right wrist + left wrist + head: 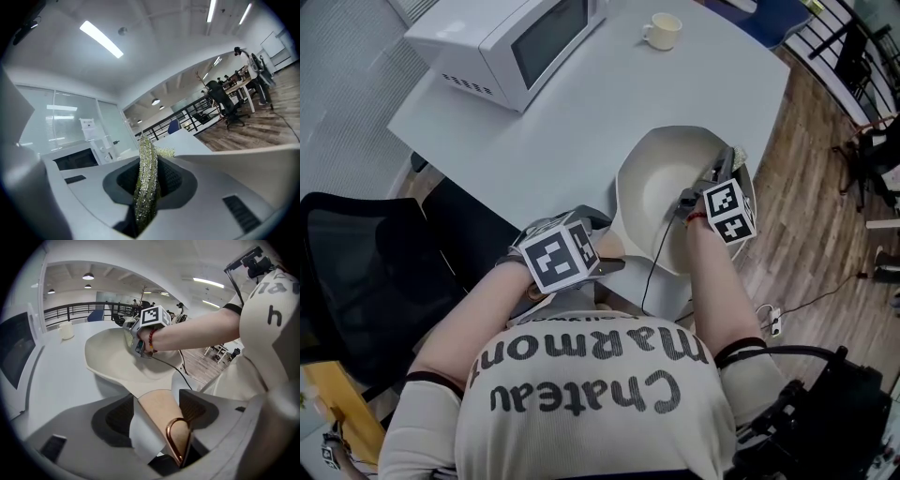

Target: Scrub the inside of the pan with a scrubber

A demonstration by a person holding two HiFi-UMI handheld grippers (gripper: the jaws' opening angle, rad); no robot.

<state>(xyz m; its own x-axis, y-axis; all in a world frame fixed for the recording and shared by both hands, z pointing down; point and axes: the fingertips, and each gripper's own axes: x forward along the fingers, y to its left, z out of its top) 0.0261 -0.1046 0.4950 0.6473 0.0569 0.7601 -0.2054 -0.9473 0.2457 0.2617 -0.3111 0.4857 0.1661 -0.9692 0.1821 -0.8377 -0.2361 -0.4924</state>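
The left gripper (157, 418) is clenched on the pan's handle (161, 408), which runs back between its jaws. The pan (661, 192) opens just ahead of its tips, over the table (581, 122). The right gripper (147, 183) grasps the scrubber (146, 159), squeezed flat between its jaws and poking out past the tips. This gripper reaches inside the pan, close to the rim.

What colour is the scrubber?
The scrubber is glittery yellow-green, clearest in the right gripper view.

Left tool (154, 420) clamps the pan handle (157, 404) close in; right tool (147, 187), arm outstretched, pinches the scrubber (146, 168).
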